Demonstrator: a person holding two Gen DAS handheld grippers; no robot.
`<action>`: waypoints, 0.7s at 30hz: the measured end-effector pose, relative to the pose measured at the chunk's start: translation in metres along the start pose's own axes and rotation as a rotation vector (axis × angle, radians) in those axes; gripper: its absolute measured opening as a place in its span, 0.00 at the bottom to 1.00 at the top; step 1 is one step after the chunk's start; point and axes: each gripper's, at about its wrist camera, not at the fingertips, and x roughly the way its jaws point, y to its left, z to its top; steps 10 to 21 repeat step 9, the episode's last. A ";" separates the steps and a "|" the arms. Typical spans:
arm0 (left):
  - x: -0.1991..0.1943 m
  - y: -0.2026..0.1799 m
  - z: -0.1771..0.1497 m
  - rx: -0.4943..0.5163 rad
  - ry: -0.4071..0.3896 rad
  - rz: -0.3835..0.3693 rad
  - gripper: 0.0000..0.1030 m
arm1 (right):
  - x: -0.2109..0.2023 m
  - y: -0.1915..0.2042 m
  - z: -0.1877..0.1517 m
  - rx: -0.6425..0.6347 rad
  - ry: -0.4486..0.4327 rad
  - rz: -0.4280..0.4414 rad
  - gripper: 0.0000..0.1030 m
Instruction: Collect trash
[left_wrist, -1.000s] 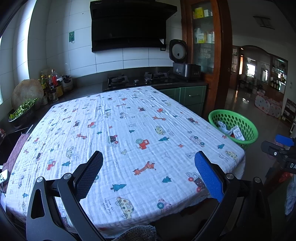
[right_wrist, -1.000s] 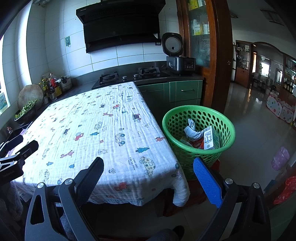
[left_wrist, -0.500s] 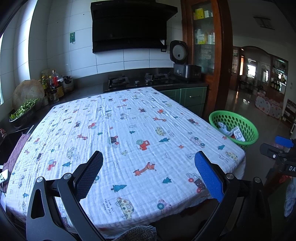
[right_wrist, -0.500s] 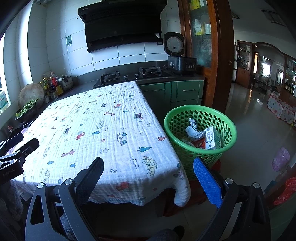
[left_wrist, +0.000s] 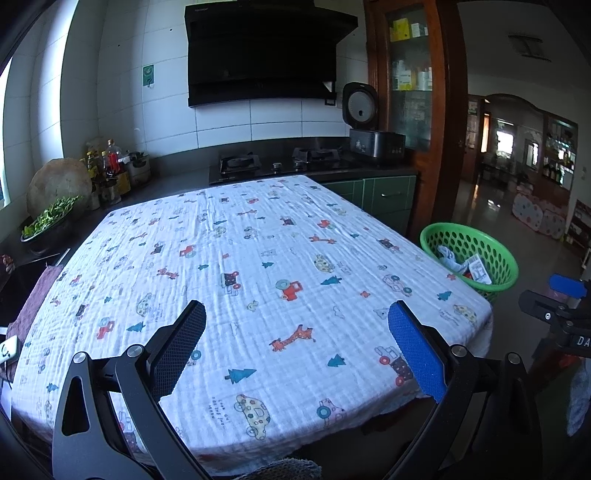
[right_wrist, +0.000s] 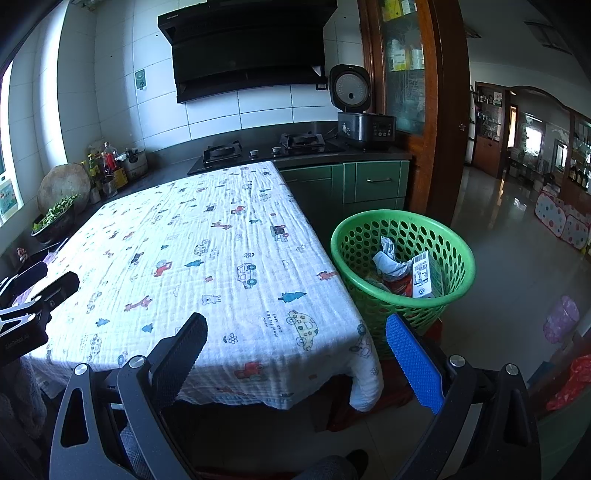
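Kitchen scene with a table (left_wrist: 258, 258) draped in a white cartoon-print cloth (right_wrist: 207, 258) as the central landmark. The left gripper (left_wrist: 295, 343) hovers above the near edge of the table, its jaws spread wide with nothing between them; one pad is black, the other blue. The right gripper (right_wrist: 295, 354) hangs off the near right corner of the table, likewise spread wide and holding nothing. Each gripper appears at the edge of the other's view.

A green perforated basket (right_wrist: 454, 243) stands on the floor just beside the right side of the table. The trash lies inside it: a crumpled pale wrapper (right_wrist: 388, 258), a small printed carton (right_wrist: 423, 275) leaning against the basket wall, and red packaging (right_wrist: 400, 284) beneath them. From the left wrist view the table corner hides the basket's lower part (left_wrist: 495, 291).

Beyond the far end of the table run a dark counter with a gas hob (left_wrist: 280, 164), a black range hood (left_wrist: 262, 55) above it, and a rice cooker (right_wrist: 365, 118) with its lid raised. Left of the table stand bottles (left_wrist: 107, 162) and a bowl of greens (left_wrist: 48, 221). Green cabinets (right_wrist: 369, 184) sit behind the basket.
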 end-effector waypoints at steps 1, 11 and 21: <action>0.000 0.000 0.000 0.000 0.000 0.002 0.95 | 0.000 0.000 0.000 0.000 0.001 0.000 0.91; 0.001 0.000 -0.002 -0.007 0.001 0.011 0.95 | 0.000 0.003 -0.001 -0.006 0.001 0.003 0.91; 0.001 0.000 -0.002 -0.007 0.001 0.011 0.95 | 0.000 0.003 -0.001 -0.006 0.001 0.003 0.91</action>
